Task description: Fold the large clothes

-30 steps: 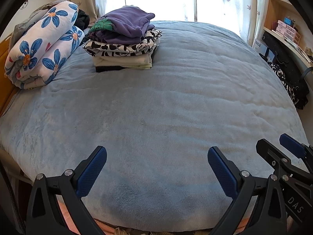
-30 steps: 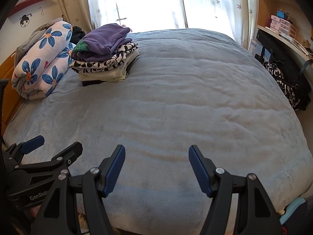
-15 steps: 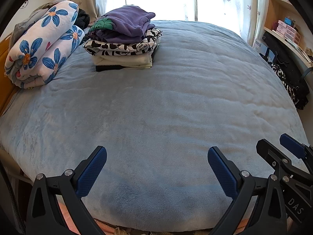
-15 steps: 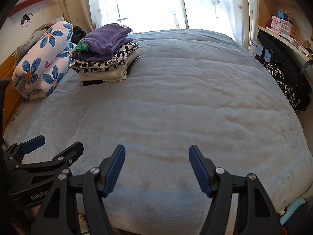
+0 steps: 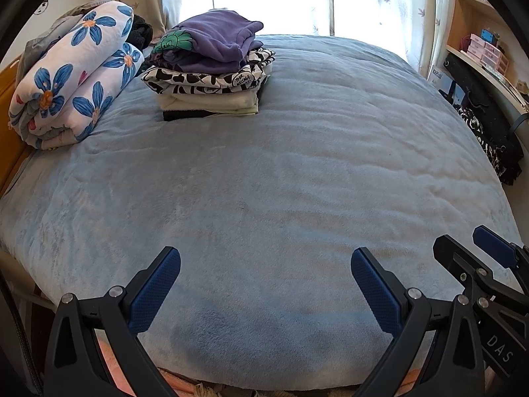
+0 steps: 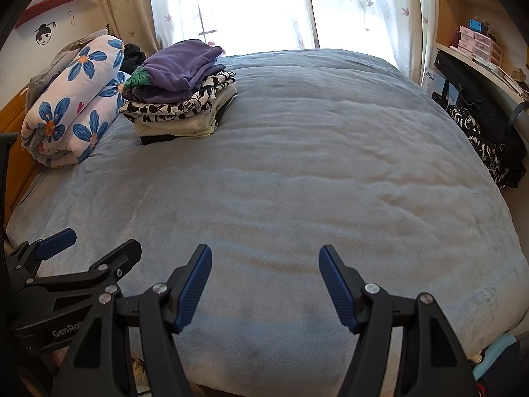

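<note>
A stack of folded clothes [image 5: 211, 76] [image 6: 180, 99], purple garment on top, black-and-white print under it, sits at the far left of the light blue bedspread [image 5: 281, 182] [image 6: 297, 182]. My left gripper [image 5: 264, 264] hovers open over the bed's near edge, nothing between its blue pads. My right gripper [image 6: 264, 264] is also open and holds nothing; it hangs just right of the left one, side by side. In the left wrist view the right gripper [image 5: 469, 254] shows at the lower right; in the right wrist view the left gripper [image 6: 86, 248] shows at the lower left.
A rolled white quilt with blue flowers [image 5: 72, 86] [image 6: 72, 106] lies by the wooden headboard [image 6: 13, 139] on the left. Dark bags and patterned cloth [image 5: 486, 125] [image 6: 486, 139] hang beside the bed on the right, under shelves [image 6: 476, 43]. A curtained window [image 6: 248, 6] is behind the bed.
</note>
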